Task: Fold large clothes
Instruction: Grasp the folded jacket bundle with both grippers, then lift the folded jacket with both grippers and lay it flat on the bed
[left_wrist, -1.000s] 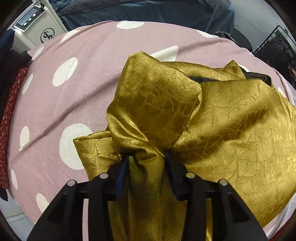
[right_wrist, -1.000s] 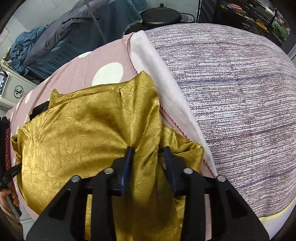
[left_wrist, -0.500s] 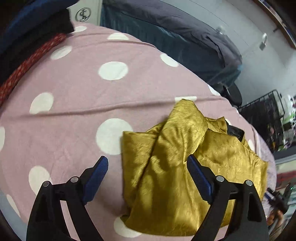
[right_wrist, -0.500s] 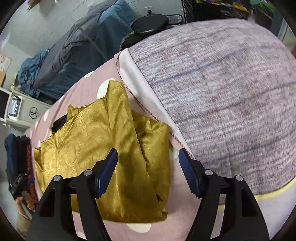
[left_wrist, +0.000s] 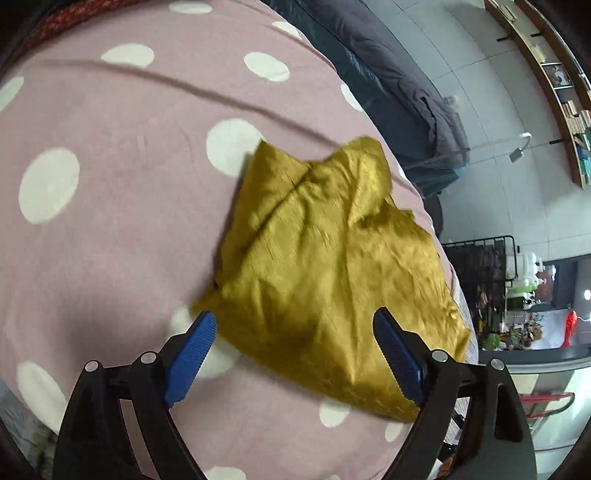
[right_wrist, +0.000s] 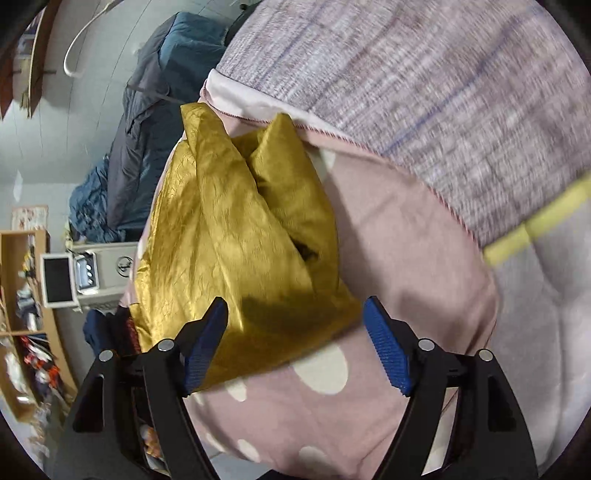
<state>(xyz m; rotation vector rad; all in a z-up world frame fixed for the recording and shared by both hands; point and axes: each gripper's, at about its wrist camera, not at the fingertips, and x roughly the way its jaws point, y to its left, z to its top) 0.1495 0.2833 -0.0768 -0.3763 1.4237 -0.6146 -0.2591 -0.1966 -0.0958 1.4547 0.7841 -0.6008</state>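
Nearest in my left wrist view, my left gripper (left_wrist: 293, 350) stood wide, blue ribbed pads clear of any cloth, nothing clamped. Past it, the shiny gold crinkled-fabric garment (left_wrist: 325, 266) lay loose on the pink bedspread with white polka dots (left_wrist: 110, 206), folded into a rough bundle with two corners poking up at its far edge. The near hem showed between my fingers but sat below them, not touching as far as I could tell.

In my right wrist view, my right gripper (right_wrist: 293, 341) had its jaws opening, with no fabric pinched between them; the gold garment's near corner lay just beyond the left pad. The bundle ran away from me toward the grey-and-mauve woven blanket (right_wrist: 424, 85), whose white edge with red stitching the cloth's far tips nearly reached. Farther off, a dark blue-grey quilt heap (right_wrist: 147, 122) lay against the wall.

My judgement: one fold was laid down and let go, and I was between folds. The bundle looked lumpy and uneven, with a dark gap on the right side, so it was not a tidy finish. The next move would call for picking two fresh grip points on an outer edge, one per gripper, pinching through all layers of this slippery cloth, then carrying that edge across evenly so the layers did not slide apart.
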